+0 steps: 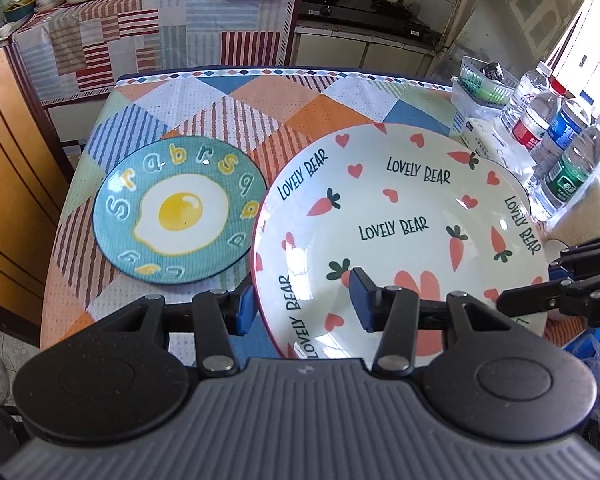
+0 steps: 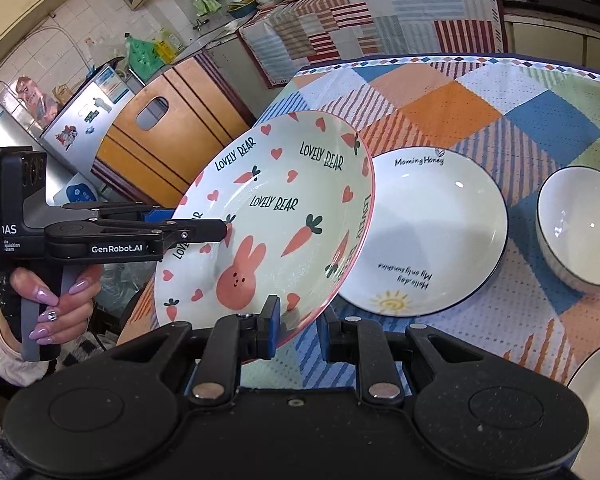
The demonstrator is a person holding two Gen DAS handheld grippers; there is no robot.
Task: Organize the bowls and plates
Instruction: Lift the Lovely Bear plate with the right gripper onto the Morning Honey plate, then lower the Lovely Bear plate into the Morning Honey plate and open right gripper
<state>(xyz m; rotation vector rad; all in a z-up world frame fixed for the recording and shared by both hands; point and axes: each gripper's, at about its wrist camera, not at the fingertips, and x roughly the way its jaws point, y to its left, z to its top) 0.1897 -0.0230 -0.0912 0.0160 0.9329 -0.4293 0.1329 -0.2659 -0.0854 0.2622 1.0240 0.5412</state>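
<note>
Your right gripper (image 2: 296,330) straddles the near rim of the Lovely Bear plate (image 2: 268,216), jaws apart, not clamped. Your left gripper (image 1: 304,304) pinches its left rim; plate lifted, tilted above the surface (image 2: 460,112). Step judged: carrying it to stack. Next: lower it level onto the Morning Honey plate (image 2: 432,224). That plate, the white bowl (image 2: 580,224) and the egg plate (image 1: 180,210) hold nothing.

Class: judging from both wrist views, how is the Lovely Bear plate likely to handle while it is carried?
The Lovely Bear plate looks glazed, with glare, so probably slippery at the left gripper. It looks ceramic: likely stiff and breakable. Held tilted by its rim, it may pivot.
</note>
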